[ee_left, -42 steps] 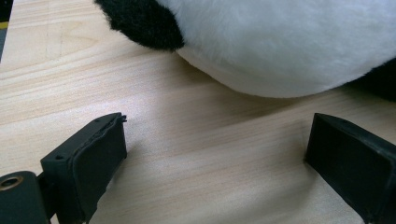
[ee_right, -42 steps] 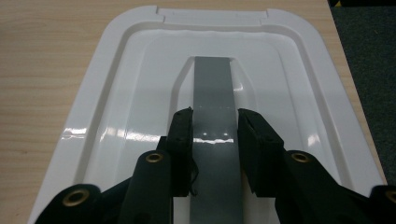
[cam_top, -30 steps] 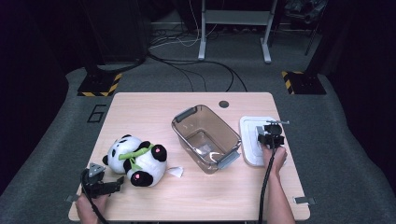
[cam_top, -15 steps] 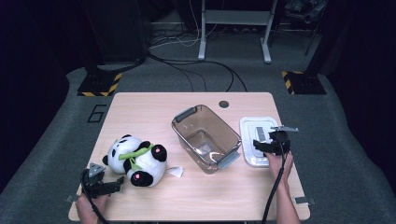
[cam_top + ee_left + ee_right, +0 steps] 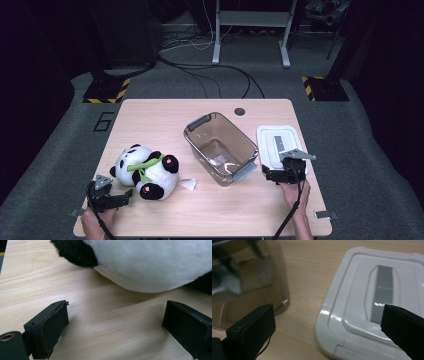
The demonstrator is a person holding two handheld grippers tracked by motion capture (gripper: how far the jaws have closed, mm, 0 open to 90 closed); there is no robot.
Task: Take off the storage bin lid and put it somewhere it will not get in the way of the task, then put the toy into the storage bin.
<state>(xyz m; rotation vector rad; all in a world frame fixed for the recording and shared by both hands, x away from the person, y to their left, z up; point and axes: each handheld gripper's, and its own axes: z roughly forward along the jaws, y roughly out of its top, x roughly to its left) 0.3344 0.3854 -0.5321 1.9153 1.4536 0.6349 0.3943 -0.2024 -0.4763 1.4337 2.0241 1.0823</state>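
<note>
A black-and-white panda plush (image 5: 145, 172) with a green scarf lies on the wooden table (image 5: 160, 117), left of centre. My left gripper (image 5: 125, 198) rests on the table near the front left corner. Its jaws stand open, pointing at the panda's white body (image 5: 155, 262) without touching it. A clear brownish bin (image 5: 220, 147) with grey handles stands empty in the middle. To its right lies a white lid (image 5: 277, 140). My right gripper (image 5: 276, 172) hovers at the lid's near edge; its jaws have just been opening and hold nothing, with the lid (image 5: 362, 290) and bin corner (image 5: 244, 277) ahead.
A white tag (image 5: 187, 184) lies beside the panda. A round cable hole (image 5: 240, 111) sits at the table's far edge. Beyond the table, cables and a metal stand (image 5: 250, 30) are on the dark floor. Bare wood lies along the near edge between my hands.
The right gripper has let go of the lid, opened its jaws and drawn back toward the table's near edge. The lid stays flat where it was. The left gripper has not moved.
</note>
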